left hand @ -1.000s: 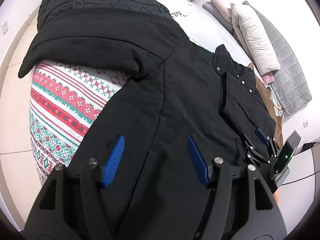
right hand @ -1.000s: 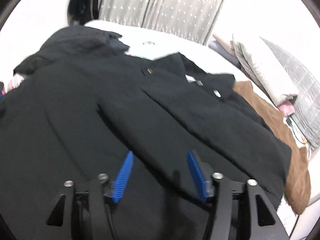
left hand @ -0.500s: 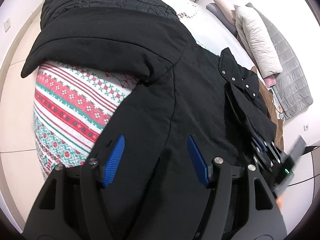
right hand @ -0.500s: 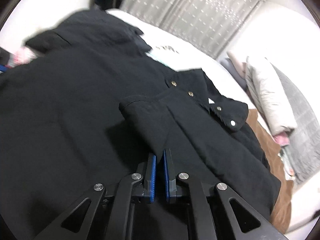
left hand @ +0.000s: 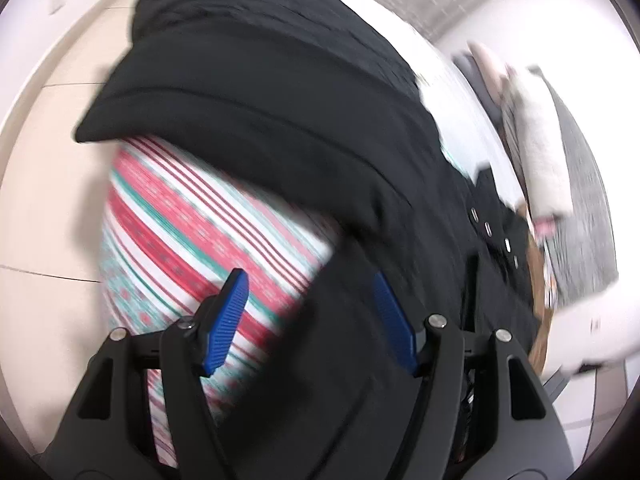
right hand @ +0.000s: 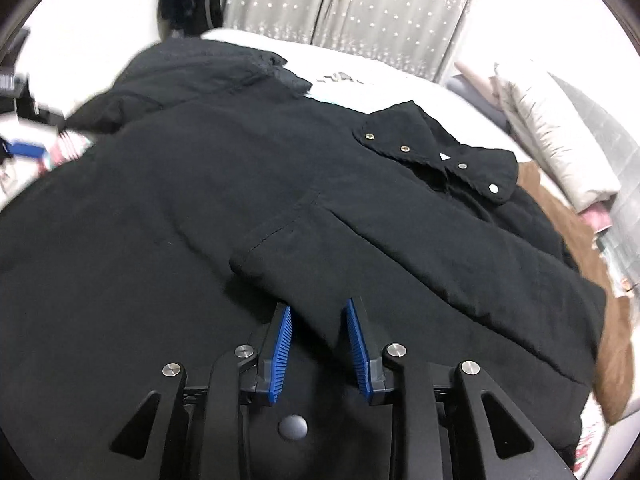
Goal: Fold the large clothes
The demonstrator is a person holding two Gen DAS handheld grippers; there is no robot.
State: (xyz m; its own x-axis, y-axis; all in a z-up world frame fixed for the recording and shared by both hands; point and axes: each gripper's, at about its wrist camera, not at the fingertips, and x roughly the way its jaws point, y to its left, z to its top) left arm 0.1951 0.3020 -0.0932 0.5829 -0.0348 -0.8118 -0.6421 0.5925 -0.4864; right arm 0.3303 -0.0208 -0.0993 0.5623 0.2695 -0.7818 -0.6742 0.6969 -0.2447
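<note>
The black coat (right hand: 200, 240) lies spread back-up across the bed, its left sleeve (left hand: 248, 120) draped out over the striped blanket (left hand: 192, 240) at the bed's edge, not yet folded in. The left gripper (left hand: 312, 316) hovers over the coat's left hem, jaws apart and empty, likely heading for that sleeve. On the coat's right, the right sleeve (right hand: 380, 264) lies folded across the back; the right gripper (right hand: 318, 332) has just been opening, its pads clear of the cuff between them, apparently letting it go.

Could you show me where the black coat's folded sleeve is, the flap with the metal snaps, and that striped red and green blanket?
folded sleeve (right hand: 320, 248), right wrist view, on its cuff end.
snap flap (right hand: 436, 156), right wrist view, between the snaps.
striped blanket (left hand: 192, 232), left wrist view, on a red stripe.
</note>
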